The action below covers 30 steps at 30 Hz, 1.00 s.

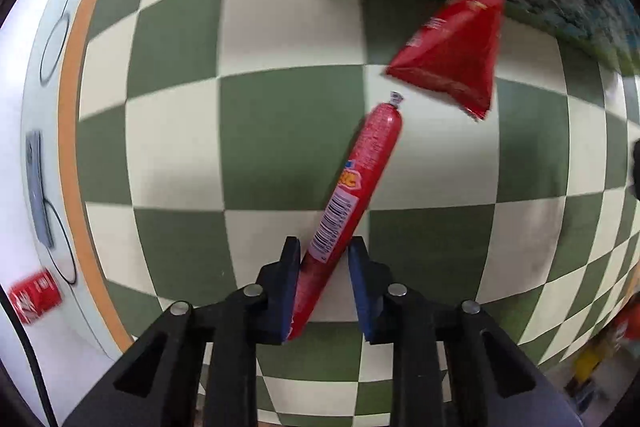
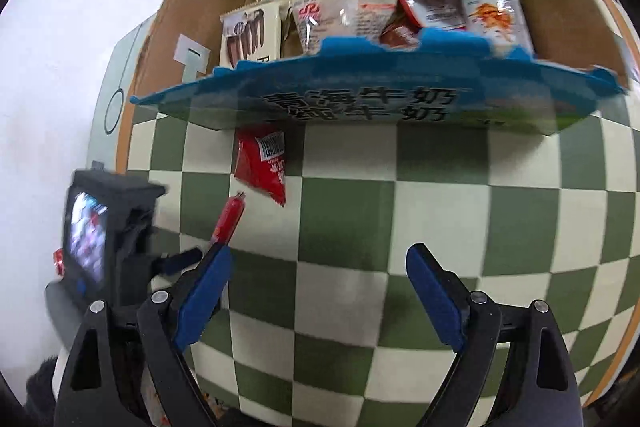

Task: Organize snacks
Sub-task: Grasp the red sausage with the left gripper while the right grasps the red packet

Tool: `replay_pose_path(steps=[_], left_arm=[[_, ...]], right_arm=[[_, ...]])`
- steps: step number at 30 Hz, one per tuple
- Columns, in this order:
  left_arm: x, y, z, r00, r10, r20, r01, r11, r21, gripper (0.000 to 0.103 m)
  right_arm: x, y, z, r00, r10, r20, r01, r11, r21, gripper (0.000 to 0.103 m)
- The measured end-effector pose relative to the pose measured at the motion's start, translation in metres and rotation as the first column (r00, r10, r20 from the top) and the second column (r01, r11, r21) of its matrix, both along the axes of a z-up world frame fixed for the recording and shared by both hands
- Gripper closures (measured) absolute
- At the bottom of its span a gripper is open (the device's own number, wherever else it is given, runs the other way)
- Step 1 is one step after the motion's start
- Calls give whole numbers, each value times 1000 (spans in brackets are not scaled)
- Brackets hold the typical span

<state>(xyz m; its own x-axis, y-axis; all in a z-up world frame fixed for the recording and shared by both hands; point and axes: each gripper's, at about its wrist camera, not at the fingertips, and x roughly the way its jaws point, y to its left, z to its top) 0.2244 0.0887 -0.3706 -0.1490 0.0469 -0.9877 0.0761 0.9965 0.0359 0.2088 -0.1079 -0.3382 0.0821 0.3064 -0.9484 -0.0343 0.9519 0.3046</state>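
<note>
- Right away, the green-and-cream checked tablecloth [image 2: 352, 211] fills both views, flat and smooth, with an orange border along its rounded edge and pale floor beyond.
- At the far side stands the cardboard box [image 2: 576, 23], brown inside, blue and green printed outside, its near flap [image 2: 360, 99] folded out over the cloth; it's heaped with crinkly snack packets [image 2: 344, 15].
- Wide bare squares lie between the box and both grippers.
- Left gripper [image 1: 324, 283]: black arms, blue pads, jaws nearly together and clamped on the lower end of the sausage stick [image 1: 352, 195], a smooth red tube with a barcode label and a crimped metal tip, slanting up and right.
- Just past that tip, not touching, a red triangular packet [image 1: 452, 55] lies on the cloth close to the box.
- Right gripper [image 2: 320, 299]: jaws spread wide, nothing between them, hovering over open checks.
- A red can [image 1: 36, 295] lies on the floor beyond the cloth's edge.
</note>
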Motion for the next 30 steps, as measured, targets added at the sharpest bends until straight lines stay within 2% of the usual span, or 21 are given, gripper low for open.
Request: replay_pose_path(steps=[5,12,13,14,16,18,23,30], left_arm=[[1,27,6,994,110,11,-109,993,-45,86],[4,39,3,990,143,4,-142,988,-57,86],[5,40,2,989,147,2,-146,987,-61,86],[5,40,1,989,149,-1,-149,987,-65,86],[5,39,0,989,149,-3,-149,986,-69,86],[0,51,3,989,150,4,-149,987,-67,86],[2,49,9,988,151,15,-150,986,-70,86],[0,50,20,986,167,28,-164,982,-92,87]], right_arm=[[17,26,-21,1000,-9,28,8,999,38,13],[45,63,-41,998,-8,56,6,1000,30,16],[47,67,-44,998,-7,56,5,1000,26,23],[51,72,-49,999,-1,51,1,1000,7,36],[54,79,-57,1000,11,23,-10,999,-32,54],[55,81,-62,1000,0,21,0,1000,-24,62],[46,87,-58,998,25,56,-22,998,-59,67],[22,69,-47,999,4,48,-2,1000,-23,68]])
